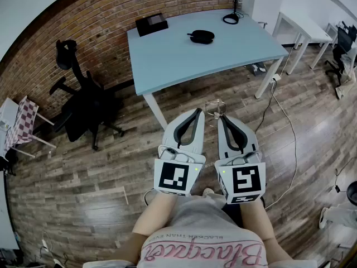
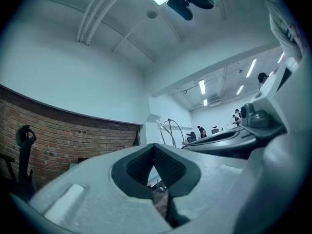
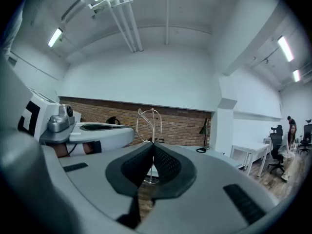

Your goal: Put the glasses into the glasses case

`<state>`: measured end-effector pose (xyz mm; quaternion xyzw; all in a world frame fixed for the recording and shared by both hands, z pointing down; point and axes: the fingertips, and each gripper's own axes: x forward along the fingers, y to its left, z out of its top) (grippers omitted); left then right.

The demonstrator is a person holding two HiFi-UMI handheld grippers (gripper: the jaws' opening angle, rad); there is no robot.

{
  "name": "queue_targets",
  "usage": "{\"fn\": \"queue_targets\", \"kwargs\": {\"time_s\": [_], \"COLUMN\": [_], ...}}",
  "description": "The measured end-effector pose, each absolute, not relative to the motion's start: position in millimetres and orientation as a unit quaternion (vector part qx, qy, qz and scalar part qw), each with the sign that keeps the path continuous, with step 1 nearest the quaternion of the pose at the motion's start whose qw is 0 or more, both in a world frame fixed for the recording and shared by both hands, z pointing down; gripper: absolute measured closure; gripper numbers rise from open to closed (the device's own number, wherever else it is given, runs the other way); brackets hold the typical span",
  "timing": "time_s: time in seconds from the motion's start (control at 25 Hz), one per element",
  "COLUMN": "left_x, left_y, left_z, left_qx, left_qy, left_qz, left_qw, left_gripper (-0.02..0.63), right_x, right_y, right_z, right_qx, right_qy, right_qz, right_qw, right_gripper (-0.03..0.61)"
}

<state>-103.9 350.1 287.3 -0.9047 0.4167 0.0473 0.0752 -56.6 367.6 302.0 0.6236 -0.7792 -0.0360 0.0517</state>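
Thin wire-framed glasses (image 1: 215,105) hang above the wooden floor at the tips of my two grippers, which are held side by side in front of the person. My right gripper (image 1: 223,118) is shut on the glasses (image 3: 148,125); their rims stand up just past its pads, and a thin arm runs down between them. My left gripper (image 1: 197,112) is shut with nothing seen between its pads, and the glasses (image 2: 170,130) show just to its right. A dark oval glasses case (image 1: 202,36) lies on the pale blue table (image 1: 167,60) ahead, well away from both grippers.
A black box (image 1: 151,24) and a black desk lamp (image 1: 232,4) also stand on the blue table. A black office chair (image 1: 83,108) is at the left by the brick wall. A white table (image 1: 304,27) is at the far right, and a cable (image 1: 287,121) runs across the floor.
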Motion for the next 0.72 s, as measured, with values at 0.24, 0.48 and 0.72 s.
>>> {"fn": "queue_targets", "kwargs": {"time_s": [0.24, 0.48, 0.72], "left_x": [-97.0, -85.3, -77.1], "left_y": [353.5, 362.3, 346.5], "left_z": [289.5, 297.4, 302.8], "left_qx": [-0.899, -0.893, -0.891], "left_qy": [0.428, 0.441, 0.444], "left_qz": [0.056, 0.054, 0.055], "left_qw": [0.076, 0.078, 0.069], "left_gripper": [0.611, 0.611, 0.611], "right_x": [-45.6, -32.0, -26.9], "right_y": [372.5, 376.4, 358.9], "right_z": [306.5, 317.5, 319.8], "right_qx": [0.616, 0.602, 0.596], "right_qy": [-0.783, -0.794, -0.799], "right_qz": [-0.052, -0.047, -0.044], "right_qw": [0.061, 0.064, 0.062], "right_gripper": [0.565, 0.565, 0.566]}}
